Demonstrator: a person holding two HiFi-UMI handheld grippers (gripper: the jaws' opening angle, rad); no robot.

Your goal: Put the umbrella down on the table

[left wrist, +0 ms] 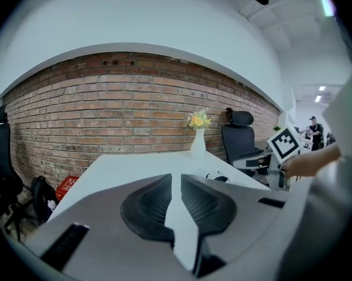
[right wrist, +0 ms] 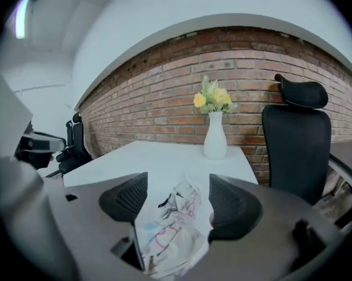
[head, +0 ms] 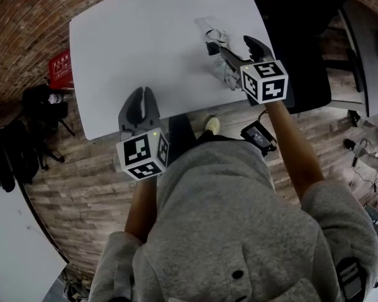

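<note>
The umbrella (right wrist: 173, 227), folded with its white printed fabric bunched, sits clamped between the pads of my right gripper (right wrist: 178, 189) over the table (head: 138, 36) near its right edge. I judge I'm holding it mid-length so it goes down flat, though I can't tell whether it touches the top. My left gripper (left wrist: 177, 180), jaws together on nothing, hangs at the near edge out of the way. Beyond, a vase (right wrist: 215, 139) of yellow flowers stands at the far end, a black chair (right wrist: 296, 145) to the right, and a brick wall (left wrist: 105, 116) behind.
</note>
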